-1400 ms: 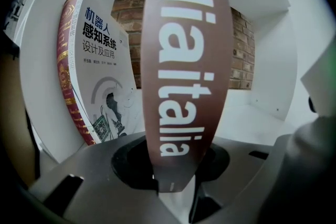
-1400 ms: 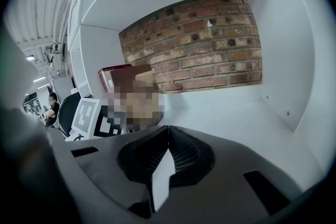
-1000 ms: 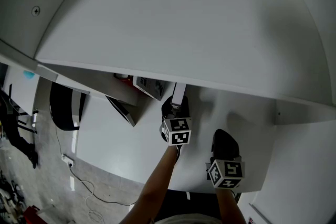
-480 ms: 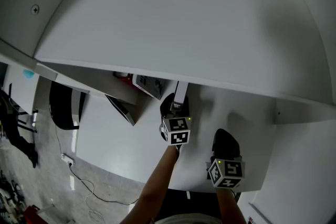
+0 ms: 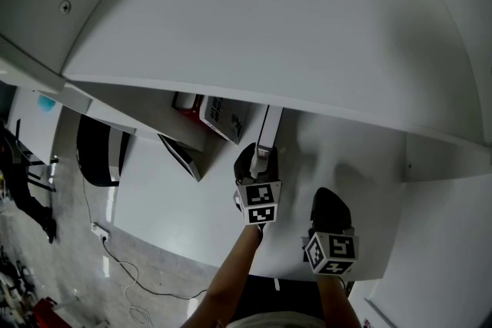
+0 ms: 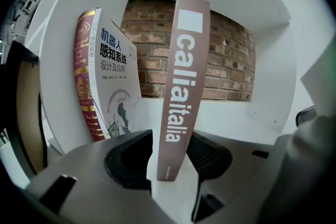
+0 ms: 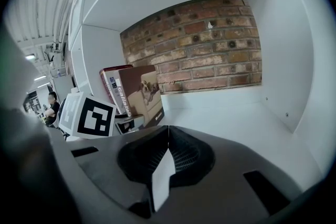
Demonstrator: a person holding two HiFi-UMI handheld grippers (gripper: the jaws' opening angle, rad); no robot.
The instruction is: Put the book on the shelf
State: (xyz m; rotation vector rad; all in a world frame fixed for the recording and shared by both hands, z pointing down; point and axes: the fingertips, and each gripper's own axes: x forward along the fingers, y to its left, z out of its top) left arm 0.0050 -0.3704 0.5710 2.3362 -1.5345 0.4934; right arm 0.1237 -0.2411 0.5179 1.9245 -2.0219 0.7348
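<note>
Right gripper (image 7: 167,149), bottom centre of its view: jaws were pressed together, nothing between. Left gripper (image 6: 170,157): jaws were opening, brown book (image 6: 184,86) stood between them, gap showed on left side, pads not clamping. Book stood near-upright, spine out, on shelf (image 6: 247,123) floor, centre frame. Left of it, white book (image 6: 118,86) leaned beside red book (image 6: 84,81). Brick wall (image 6: 231,60) closed off back.

- Book (image 6: 185,81) stands on the shelf (image 6: 239,123).
- Two leaning books (image 6: 113,81) to its left, against the shelf's side wall.
- Brick wall (image 6: 226,60) behind.
</note>
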